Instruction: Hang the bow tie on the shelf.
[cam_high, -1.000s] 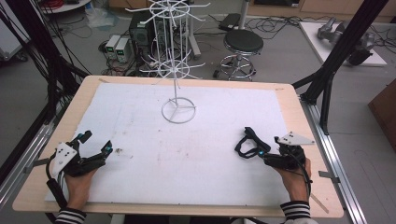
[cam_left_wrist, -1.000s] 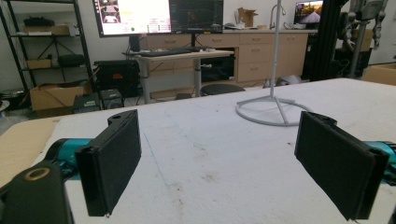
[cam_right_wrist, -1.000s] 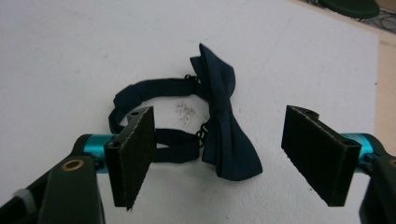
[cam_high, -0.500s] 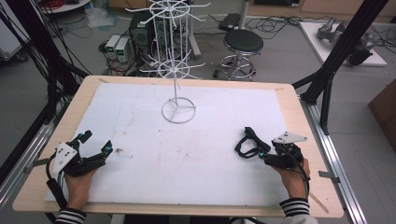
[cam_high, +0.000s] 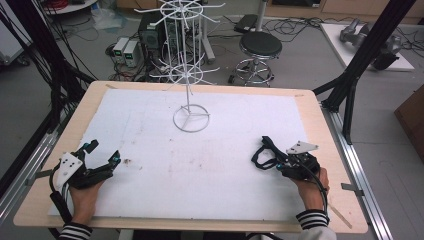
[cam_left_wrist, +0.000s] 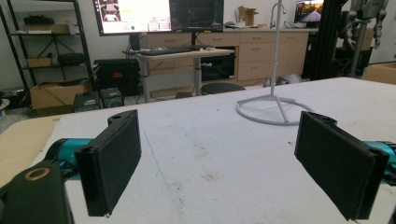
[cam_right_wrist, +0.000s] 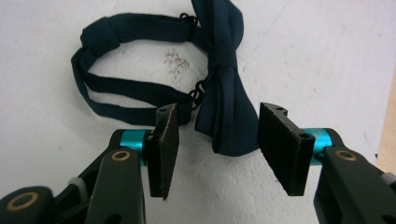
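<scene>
- The table (cam_high: 310, 107) is pale wood with rounded corners, covered by a white sheet (cam_high: 215, 165) that is scuffed, with small brown stains.
- A white wire rack (cam_high: 190, 75) stands at the sheet's 12 o'clock on a ring base with three spokes and a thin straight pole. Tiers of hooks spread from the pole.
- The left gripper (cam_high: 102, 152) lies at the sheet's 8 o'clock in the person's left hand (cam_high: 85, 192). Its jaws are spread wide with nothing between them.
- The right gripper (cam_high: 270, 159) sits at 4 o'clock in the right hand (cam_high: 310, 187). A grey three-cornered plate lies on top of it.
- Just ahead of it, toward 9 o'clock, lies a bow tie (cam_high: 262, 152); from above it is only a dark loop.
- The right gripper view gives the detail. The bow tie (cam_right_wrist: 224, 88) is smooth navy cloth, pinched at a centre knot. Its flat strap curls in a loop toward 10 o'clock, with small metal hooks at the joins.
- In that view the right gripper (cam_right_wrist: 212, 151) has its jaws parted, and the tie's lower wing lies between the rough black pads (cam_right_wrist: 166, 144). I cannot tell if they touch it.
- The left gripper view looks low across the sheet. The left gripper (cam_left_wrist: 233, 163) shows flat, matte rectangular pads on teal mounts, with the rack's base (cam_left_wrist: 273, 109) at 1 o'clock.
- Beyond the table in that view stand a desk with monitors (cam_left_wrist: 159, 16) and wooden cabinets (cam_left_wrist: 266, 53).
- The high view alone shows a black round stool (cam_high: 260, 47) on the grey floor behind the table.
</scene>
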